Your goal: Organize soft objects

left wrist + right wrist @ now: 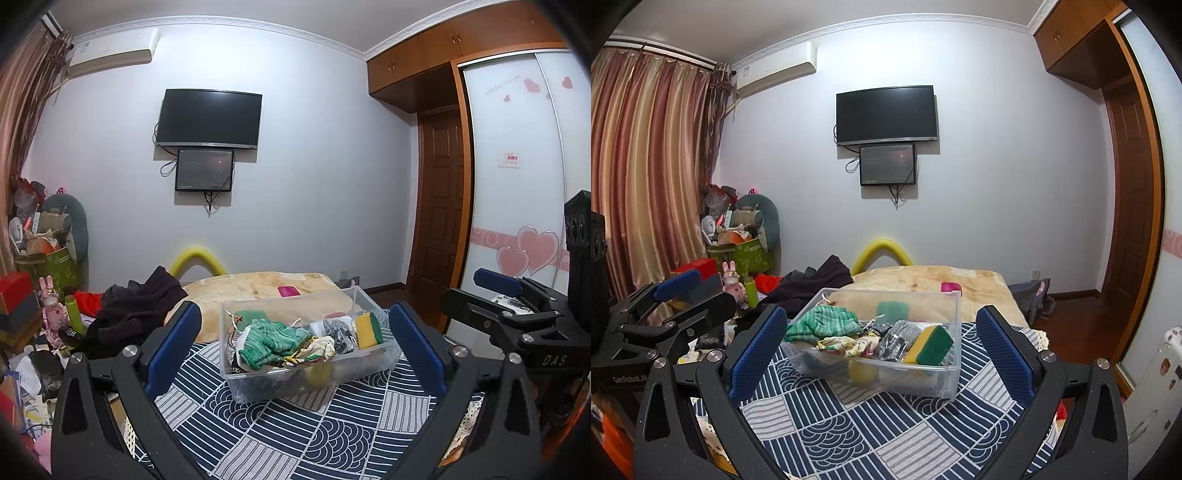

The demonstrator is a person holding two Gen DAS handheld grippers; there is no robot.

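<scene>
A clear plastic bin (373,306) (955,376) stands on the blue patterned cloth (295,435) (849,424). It holds soft things: a green knit cloth (273,339) (823,321), a yellow-green sponge (367,328) (929,345), a floral cloth (846,345), a dark grey piece (897,338) and a yellow ball (862,371) at the bottom. My left gripper (295,343) is open and empty, in front of the bin. My right gripper (882,350) is open and empty, also facing the bin. Each gripper shows at the edge of the other's view.
A beige blanket (266,288) (923,280) with a pink object (289,291) (950,286) lies behind the bin. Dark clothes (136,314) (816,280) are piled to the left. Clutter, boxes and a green bin (746,254) fill the left corner. A wardrobe (517,184) stands right.
</scene>
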